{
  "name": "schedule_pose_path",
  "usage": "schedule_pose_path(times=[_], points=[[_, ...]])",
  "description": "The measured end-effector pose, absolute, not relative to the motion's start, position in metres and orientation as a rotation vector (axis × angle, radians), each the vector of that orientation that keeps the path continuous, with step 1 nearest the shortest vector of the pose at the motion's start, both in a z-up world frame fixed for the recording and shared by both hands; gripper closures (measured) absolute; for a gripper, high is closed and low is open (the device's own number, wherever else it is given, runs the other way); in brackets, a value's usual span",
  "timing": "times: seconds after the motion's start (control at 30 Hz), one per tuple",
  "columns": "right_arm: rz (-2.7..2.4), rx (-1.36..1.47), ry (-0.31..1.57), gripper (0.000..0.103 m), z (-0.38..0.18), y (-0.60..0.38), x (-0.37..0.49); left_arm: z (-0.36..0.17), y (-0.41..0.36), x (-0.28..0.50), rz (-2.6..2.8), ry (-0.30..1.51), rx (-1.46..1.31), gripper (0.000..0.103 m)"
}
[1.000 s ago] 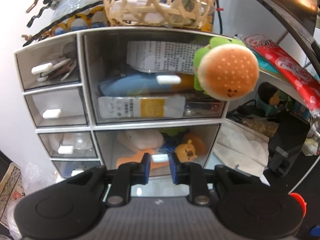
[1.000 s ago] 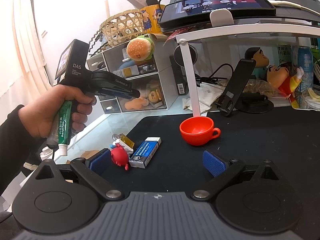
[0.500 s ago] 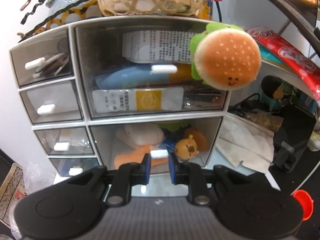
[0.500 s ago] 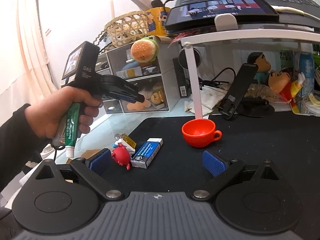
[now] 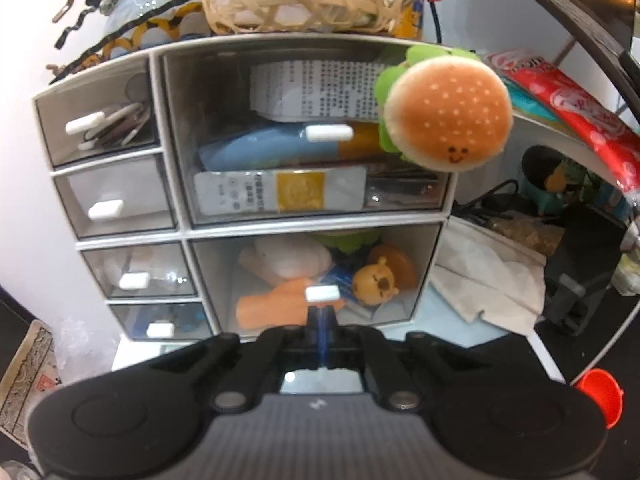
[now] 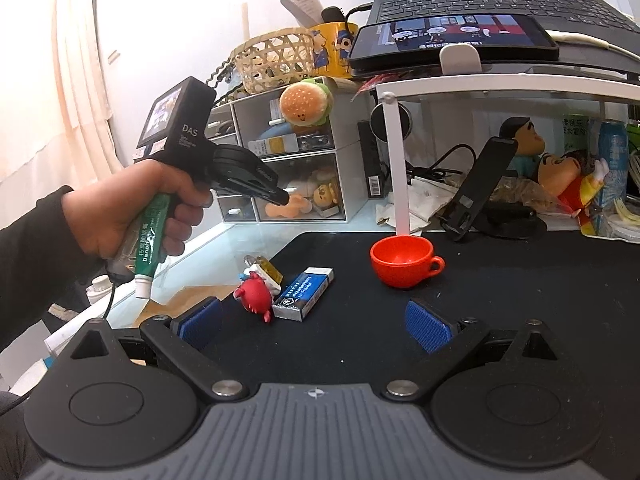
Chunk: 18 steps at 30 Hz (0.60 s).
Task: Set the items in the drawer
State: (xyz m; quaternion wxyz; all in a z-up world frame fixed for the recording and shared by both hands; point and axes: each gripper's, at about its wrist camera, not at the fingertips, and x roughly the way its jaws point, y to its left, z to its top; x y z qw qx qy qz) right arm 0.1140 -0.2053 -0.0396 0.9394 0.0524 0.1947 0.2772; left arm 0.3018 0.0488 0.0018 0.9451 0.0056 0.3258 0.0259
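L gripper (image 5: 321, 312) pads pressed together, tips just under white handle (image 5: 321, 293) of lower big drawer (image 5: 312, 276), not gripping it. R gripper (image 6: 316, 322) spread wide, empty, above mat; red crab toy (image 6: 254, 296) touching eraser (image 6: 305, 293).

Left gripper (image 5: 321, 312), fingers pressed together just below the lower drawer's white handle (image 5: 321, 293) and gripped by a sleeved hand (image 6: 132, 212); right gripper (image 6: 316, 326) spread wide, well back from that handle.

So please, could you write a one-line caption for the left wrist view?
Left tongs, closed, just below the white handle of the lower large drawer, beneath a burger plush.
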Motion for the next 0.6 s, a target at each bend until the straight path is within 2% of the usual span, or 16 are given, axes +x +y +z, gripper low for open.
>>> schedule_pose_path(times=[0.03, 0.1, 0.17, 0.6], points=[[0.563, 0.105, 0.397, 0.003, -0.04, -0.206, 0.113, 0.002, 0.049, 0.302, 0.059, 0.667, 0.008, 0.096], [0.56, 0.103, 0.395, 0.003, -0.04, -0.208, 0.112, 0.004, 0.049, 0.304, 0.061, 0.66, -0.004, 0.095], [0.561, 0.106, 0.393, 0.003, -0.04, -0.21, 0.11, 0.003, 0.047, 0.306, 0.069, 0.661, 0.002, 0.087], [0.563, 0.138, 0.392, 0.003, -0.046, -0.219, 0.11, -0.002, 0.038, 0.313, 0.099, 0.662, 0.02, 0.087]])
